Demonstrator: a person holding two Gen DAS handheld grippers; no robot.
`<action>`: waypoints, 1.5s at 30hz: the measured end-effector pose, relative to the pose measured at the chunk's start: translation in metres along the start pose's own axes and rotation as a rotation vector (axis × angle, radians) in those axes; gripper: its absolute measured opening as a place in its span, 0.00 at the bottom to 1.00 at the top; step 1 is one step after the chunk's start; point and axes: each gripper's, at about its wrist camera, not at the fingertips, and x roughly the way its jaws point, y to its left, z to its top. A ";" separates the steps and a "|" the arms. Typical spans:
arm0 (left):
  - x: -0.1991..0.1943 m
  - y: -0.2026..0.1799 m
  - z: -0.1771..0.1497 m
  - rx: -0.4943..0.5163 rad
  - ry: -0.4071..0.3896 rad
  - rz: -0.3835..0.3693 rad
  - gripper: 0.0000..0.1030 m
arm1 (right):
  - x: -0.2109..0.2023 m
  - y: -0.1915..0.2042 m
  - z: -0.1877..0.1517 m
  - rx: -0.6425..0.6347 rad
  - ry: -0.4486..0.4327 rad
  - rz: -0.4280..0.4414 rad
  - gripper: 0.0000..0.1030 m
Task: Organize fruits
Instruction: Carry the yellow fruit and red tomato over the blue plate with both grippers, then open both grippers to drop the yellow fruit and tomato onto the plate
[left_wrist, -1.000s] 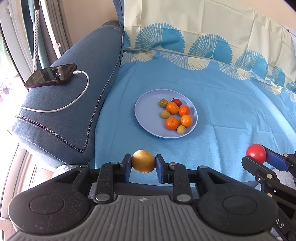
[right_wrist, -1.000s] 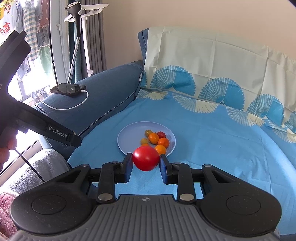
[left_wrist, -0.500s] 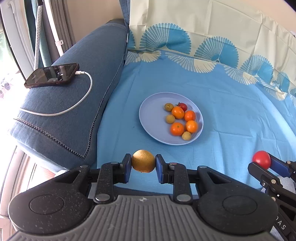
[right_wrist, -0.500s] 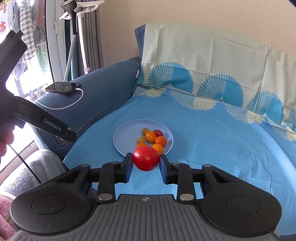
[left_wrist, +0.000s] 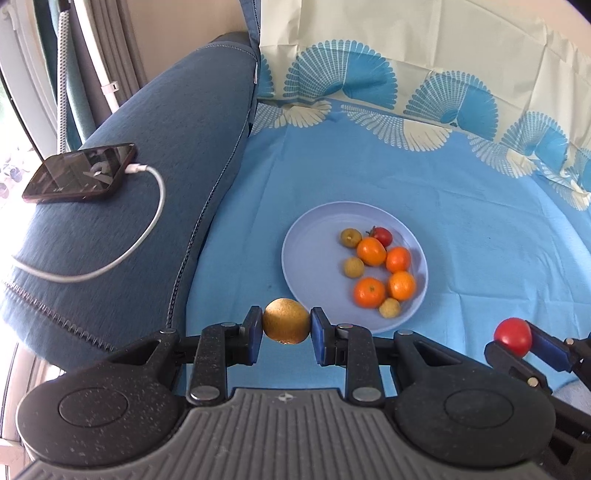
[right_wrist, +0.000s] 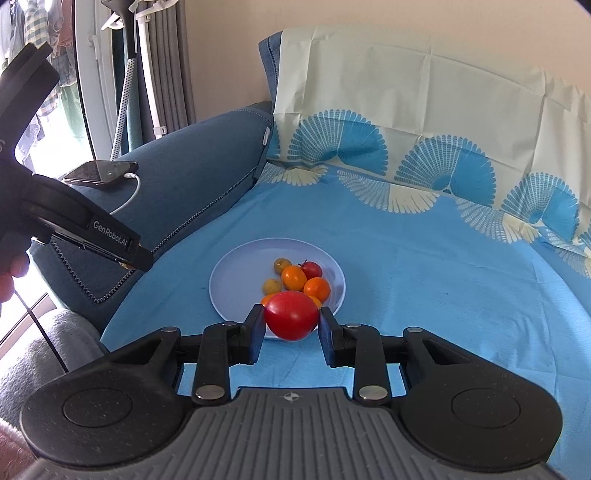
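**Both grippers loaded above plate**

A brown kiwi (left_wrist: 286, 321) is clamped in the left gripper (left_wrist: 286, 326) at lower centre. A red tomato (right_wrist: 291, 314) is clamped in the right gripper (right_wrist: 291, 325). Beyond them, mid-frame, a plate (left_wrist: 314, 258) of small fruits is seen on the blue cloth (left_wrist: 480, 221).

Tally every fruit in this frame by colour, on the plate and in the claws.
Orange: 4
Red: 2, one on the plate, one in the right claw
Yellow-brown: 4, three on the plate, one in the left claw
Total: 10
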 end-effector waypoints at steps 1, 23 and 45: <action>0.005 -0.001 0.004 0.002 0.003 0.002 0.30 | 0.006 -0.002 0.002 0.000 0.005 0.000 0.31; 0.144 -0.027 0.056 0.063 0.112 0.006 0.30 | 0.160 -0.008 0.030 -0.040 0.122 0.017 0.31; 0.064 -0.002 0.008 0.064 0.069 0.070 1.00 | 0.105 0.003 0.018 -0.005 0.128 -0.057 0.99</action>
